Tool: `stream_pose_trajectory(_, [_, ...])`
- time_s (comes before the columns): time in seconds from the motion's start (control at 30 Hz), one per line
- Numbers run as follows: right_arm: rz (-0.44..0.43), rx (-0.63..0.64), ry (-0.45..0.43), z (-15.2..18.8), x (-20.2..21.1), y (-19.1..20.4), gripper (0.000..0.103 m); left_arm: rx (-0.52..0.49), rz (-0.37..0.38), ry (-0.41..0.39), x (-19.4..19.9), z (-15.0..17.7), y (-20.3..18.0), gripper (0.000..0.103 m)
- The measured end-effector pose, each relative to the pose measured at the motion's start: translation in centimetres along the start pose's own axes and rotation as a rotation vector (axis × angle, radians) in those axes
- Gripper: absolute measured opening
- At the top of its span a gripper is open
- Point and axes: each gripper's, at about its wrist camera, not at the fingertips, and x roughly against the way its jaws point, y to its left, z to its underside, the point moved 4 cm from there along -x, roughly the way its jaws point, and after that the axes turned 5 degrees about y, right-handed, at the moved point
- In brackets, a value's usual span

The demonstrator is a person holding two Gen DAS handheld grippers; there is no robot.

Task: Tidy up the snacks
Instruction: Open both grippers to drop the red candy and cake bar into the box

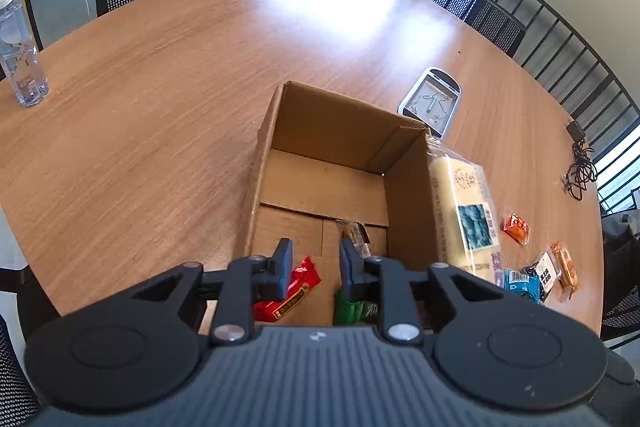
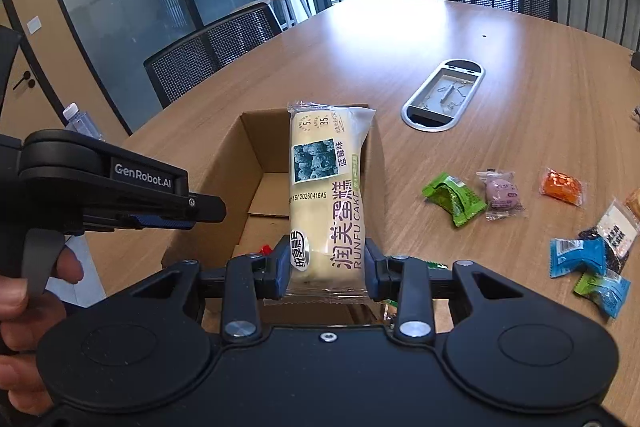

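Observation:
An open cardboard box stands on the wooden table. My left gripper hangs over its near end, open, with nothing between the pads. Under it lie a red packet, a green packet and a dark wrapped snack by the right fingertip. My right gripper is shut on a long pale cake packet, held over the box's right wall. The cake packet shows beside that wall in the left wrist view. A hand holds the left gripper at the left.
Loose snacks lie right of the box: green, purple, orange, blue and black-and-white. A metal cable hatch is set in the table. A water bottle stands far left, a coiled cable far right. Mesh chairs ring the table.

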Motion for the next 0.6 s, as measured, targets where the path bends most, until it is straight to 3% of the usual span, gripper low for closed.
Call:
stream_pose_trajectory(0.13, [-0.019, 0.003, 0.006, -0.3, -1.1, 0.7, 0.035, 0.006, -0.015, -0.011, 0.9, -0.3, 0.7, 0.033])
stream_pose_trajectory(0.23, [-0.059, 0.009, -0.004, -0.4, -1.4, 1.3, 0.037, 0.024, -0.041, -0.016, 1.3, -0.4, 1.4, 0.05])
stream_pose_trajectory(0.3, [-0.054, 0.014, -0.014, -0.4, -1.6, 1.5, 0.046, 0.04, -0.055, -0.009, 1.4, -0.5, 1.9, 0.065])
stream_pose_trajectory(0.33, [-0.042, 0.01, -0.014, -0.4, -1.6, 1.4, 0.056, 0.042, -0.06, -0.007, 1.4, -0.5, 2.0, 0.068])
stream_pose_trajectory(0.4, [-0.035, -0.003, -0.028, -0.2, -1.2, 1.2, 0.061, 0.047, -0.067, -0.004, 1.5, -0.4, 2.3, 0.077])
stream_pose_trajectory(0.6, [-0.015, -0.028, -0.037, 0.6, 0.1, 0.3, 0.07, 0.054, -0.063, -0.009, 1.9, 0.0, 2.3, 0.083])
